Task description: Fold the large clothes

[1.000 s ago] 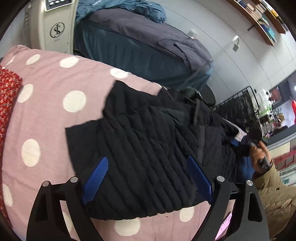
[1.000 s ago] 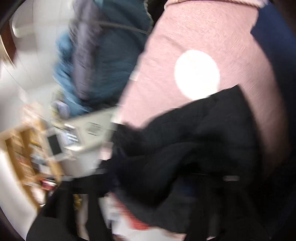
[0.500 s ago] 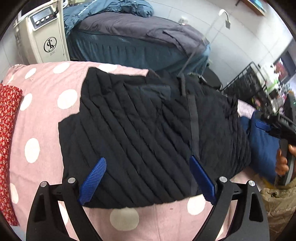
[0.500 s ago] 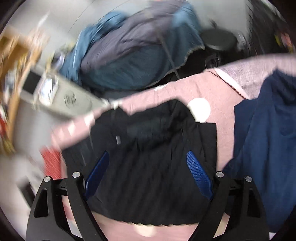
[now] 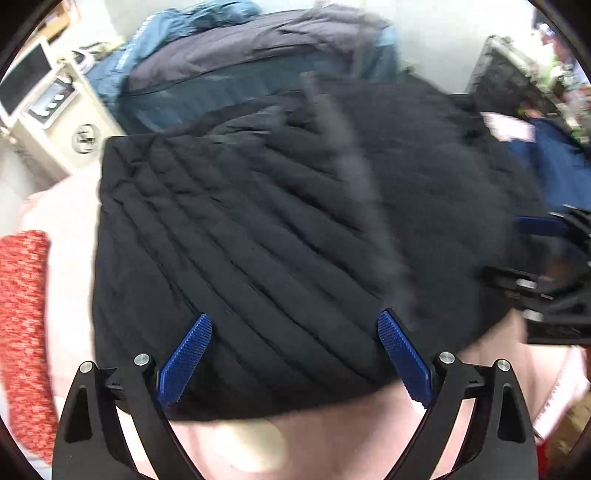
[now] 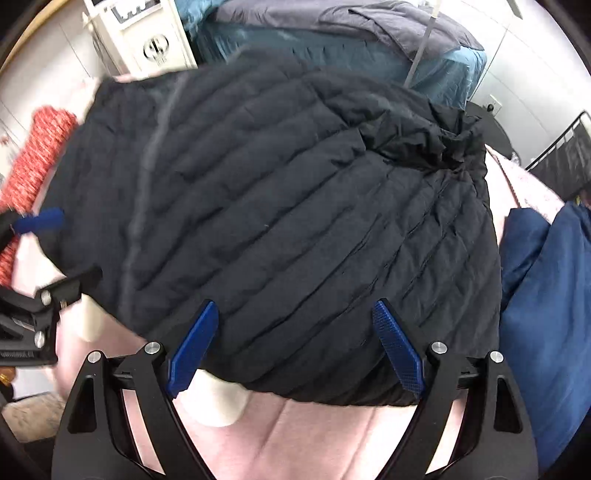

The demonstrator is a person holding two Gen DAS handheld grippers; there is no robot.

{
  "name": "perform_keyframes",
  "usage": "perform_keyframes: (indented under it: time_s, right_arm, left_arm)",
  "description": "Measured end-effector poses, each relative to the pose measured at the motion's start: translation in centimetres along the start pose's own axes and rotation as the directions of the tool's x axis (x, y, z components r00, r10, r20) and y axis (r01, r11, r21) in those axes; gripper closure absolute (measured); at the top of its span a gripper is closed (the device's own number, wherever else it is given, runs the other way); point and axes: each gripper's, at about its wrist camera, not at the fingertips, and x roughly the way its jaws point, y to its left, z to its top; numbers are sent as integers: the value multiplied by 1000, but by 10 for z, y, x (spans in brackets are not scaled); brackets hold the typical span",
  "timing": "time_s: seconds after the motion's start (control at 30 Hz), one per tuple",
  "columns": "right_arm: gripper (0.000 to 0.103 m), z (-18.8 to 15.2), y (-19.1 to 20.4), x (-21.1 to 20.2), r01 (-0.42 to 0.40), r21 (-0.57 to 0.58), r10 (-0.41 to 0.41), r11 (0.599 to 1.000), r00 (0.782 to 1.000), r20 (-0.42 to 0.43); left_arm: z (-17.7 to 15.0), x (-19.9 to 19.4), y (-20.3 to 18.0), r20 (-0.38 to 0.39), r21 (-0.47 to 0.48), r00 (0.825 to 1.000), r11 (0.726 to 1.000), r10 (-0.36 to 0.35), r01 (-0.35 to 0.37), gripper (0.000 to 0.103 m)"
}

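A black quilted jacket (image 5: 280, 236) lies folded into a broad block on a pink sheet with white dots (image 5: 70, 288). In the right wrist view the same jacket (image 6: 280, 192) fills the middle, with a crumpled part at its upper right. My left gripper (image 5: 293, 325) hovers over the jacket's near edge, jaws wide apart and nothing between the blue pads. My right gripper (image 6: 293, 314) hangs over the near edge too, open and empty. Each gripper shows at the edge of the other's view: the right gripper (image 5: 546, 258), the left gripper (image 6: 33, 258).
A red patterned cloth (image 5: 22, 325) lies left of the jacket, a dark blue garment (image 6: 546, 295) to its right. Behind stand a bed with teal and grey covers (image 6: 332, 33), a white appliance (image 6: 144, 33) and a black wire rack (image 6: 561, 158).
Both grippers have swung in closer over the jacket, which now fills each view. The right view rolled round from a blurred sideways look to facing the jacket squarely.
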Motion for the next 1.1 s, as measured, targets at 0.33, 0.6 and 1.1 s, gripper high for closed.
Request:
perform_keyframes:
  time_s: [0.33,0.6,1.1]
  right_arm:
    - [6,26,-43,41,-25,156,40,987,995,-95]
    - [4,31,-49,74,-22,165,48,986,987,-154]
    - [5,17,-53,58,-56,196,83,979,988,-131]
  left_arm:
    - [40,84,79,-148,-307,980,948,-136,86,5]
    - [54,117,88,-245,-309,954,947,-171,90,4]
    - [36,88,94,-170,-278,968,951,-185,133,6]
